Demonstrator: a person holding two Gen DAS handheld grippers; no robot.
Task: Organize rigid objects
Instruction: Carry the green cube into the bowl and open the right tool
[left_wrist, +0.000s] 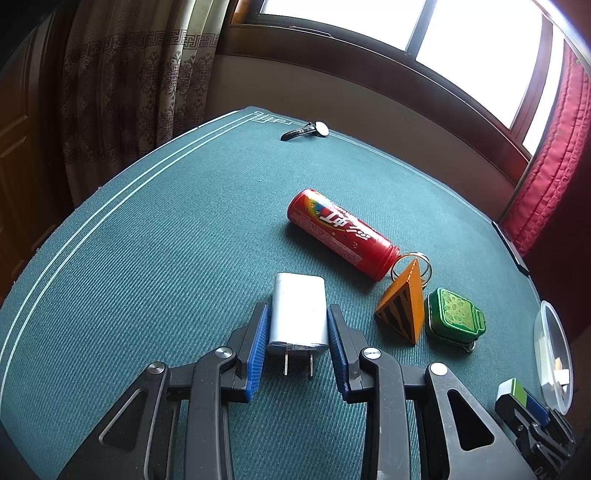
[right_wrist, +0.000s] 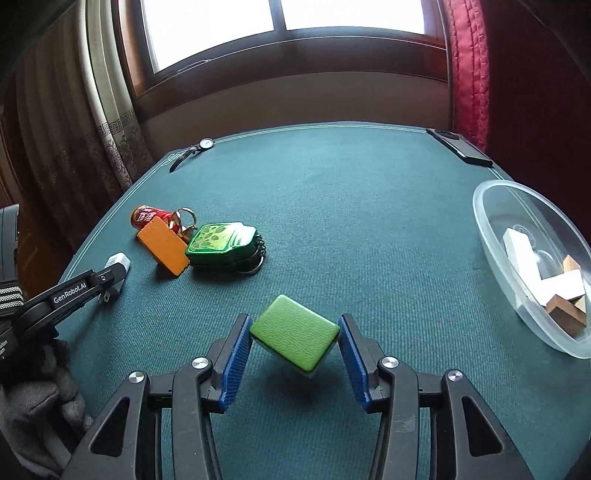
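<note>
The left tool (left_wrist: 297, 347) is clenched on a white charger (left_wrist: 299, 314), its blue pads pressed against the charger's two long sides; the charger lies between the fingers with its two metal prongs pointing back toward the camera and its rounded far end reaching just past the fingertips, low over the green desk (left_wrist: 147, 240). The right tool (right_wrist: 294, 354) grasps a green block (right_wrist: 294, 333) with a pale underside, held by two opposite corners so it sits turned diamond-wise between the pads, lifted clear of the desk with its shadow below. Beyond the left tool lie a red can (left_wrist: 340, 232) on its side, an orange wedge (left_wrist: 400, 306) touching the can's neck end, and a green patterned case (left_wrist: 454, 314) just beside the wedge. A clear bowl (right_wrist: 491, 221) holding pale and brown wooden blocks (right_wrist: 550, 288) stands to the right of the right tool, apart from it. A wristwatch (left_wrist: 306, 130) lies near the desk's far edge, and a dark phone (right_wrist: 460, 146) at the far right corner.
</note>
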